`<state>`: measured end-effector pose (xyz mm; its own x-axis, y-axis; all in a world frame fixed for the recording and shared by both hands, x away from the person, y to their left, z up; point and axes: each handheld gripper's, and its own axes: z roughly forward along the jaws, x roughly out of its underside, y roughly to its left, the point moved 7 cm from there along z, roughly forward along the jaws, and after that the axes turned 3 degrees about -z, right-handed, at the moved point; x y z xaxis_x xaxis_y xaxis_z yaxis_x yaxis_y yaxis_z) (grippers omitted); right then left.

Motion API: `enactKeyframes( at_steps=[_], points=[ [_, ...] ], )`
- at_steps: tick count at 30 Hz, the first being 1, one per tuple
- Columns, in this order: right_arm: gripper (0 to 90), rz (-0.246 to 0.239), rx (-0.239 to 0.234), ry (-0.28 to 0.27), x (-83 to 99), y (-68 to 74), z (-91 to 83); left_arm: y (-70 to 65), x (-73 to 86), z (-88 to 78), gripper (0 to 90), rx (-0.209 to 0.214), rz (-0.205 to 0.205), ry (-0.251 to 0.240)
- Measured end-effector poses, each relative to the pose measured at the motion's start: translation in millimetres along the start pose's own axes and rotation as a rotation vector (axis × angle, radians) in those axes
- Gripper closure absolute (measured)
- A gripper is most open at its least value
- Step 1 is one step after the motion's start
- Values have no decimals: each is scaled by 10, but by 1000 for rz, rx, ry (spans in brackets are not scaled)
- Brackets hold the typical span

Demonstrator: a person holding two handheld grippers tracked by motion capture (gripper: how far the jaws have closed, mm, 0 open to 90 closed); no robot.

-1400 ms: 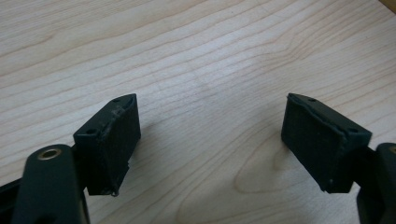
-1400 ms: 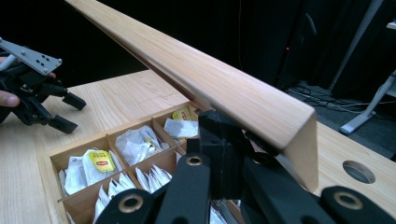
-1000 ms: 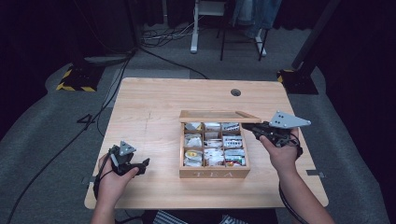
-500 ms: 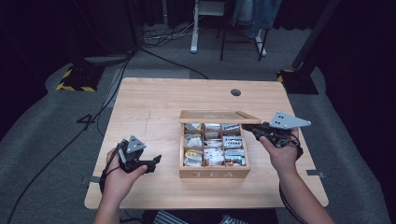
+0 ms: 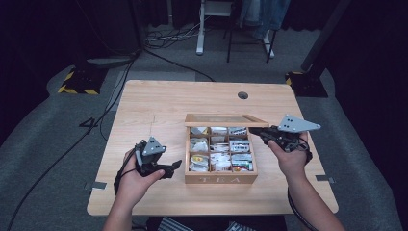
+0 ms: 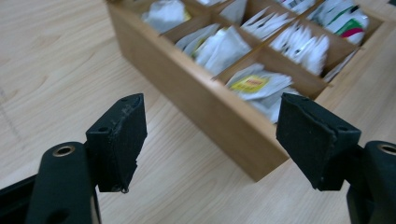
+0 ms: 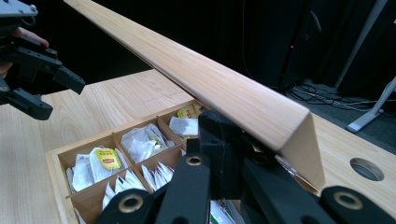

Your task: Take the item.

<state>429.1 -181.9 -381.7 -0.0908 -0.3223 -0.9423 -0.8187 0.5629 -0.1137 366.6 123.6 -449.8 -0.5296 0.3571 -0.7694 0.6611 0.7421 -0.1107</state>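
Since a second ago my left gripper point(image 5: 172, 167) has slid closer to the compartmented wooden tea box point(image 5: 220, 179), jaws spread. My right gripper point(image 5: 257, 131) pinches its raised wooden lid point(image 7: 205, 81), teabags point(image 6: 254, 84) beneath.

- A wooden tea box point(image 5: 219, 178) with "TEA" on its front wall sits right of the table's middle, nearer the near edge.
- Its lid point(image 5: 226, 119) is raised open at the far side.
- Its compartments hold tea bags point(image 5: 199, 160), mostly white sachets.
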Motion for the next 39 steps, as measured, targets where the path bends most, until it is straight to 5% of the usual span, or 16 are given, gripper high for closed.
enactKeyframes(
  at_steps=[22,39],
  points=[
    [900,2,-9,-2,4,-1,-2,-779,-504,478,271,190,138,13],
    [900,2,-15,-2,8,2,-3,-1027,-648,884,280,255,164,48]
  ],
)
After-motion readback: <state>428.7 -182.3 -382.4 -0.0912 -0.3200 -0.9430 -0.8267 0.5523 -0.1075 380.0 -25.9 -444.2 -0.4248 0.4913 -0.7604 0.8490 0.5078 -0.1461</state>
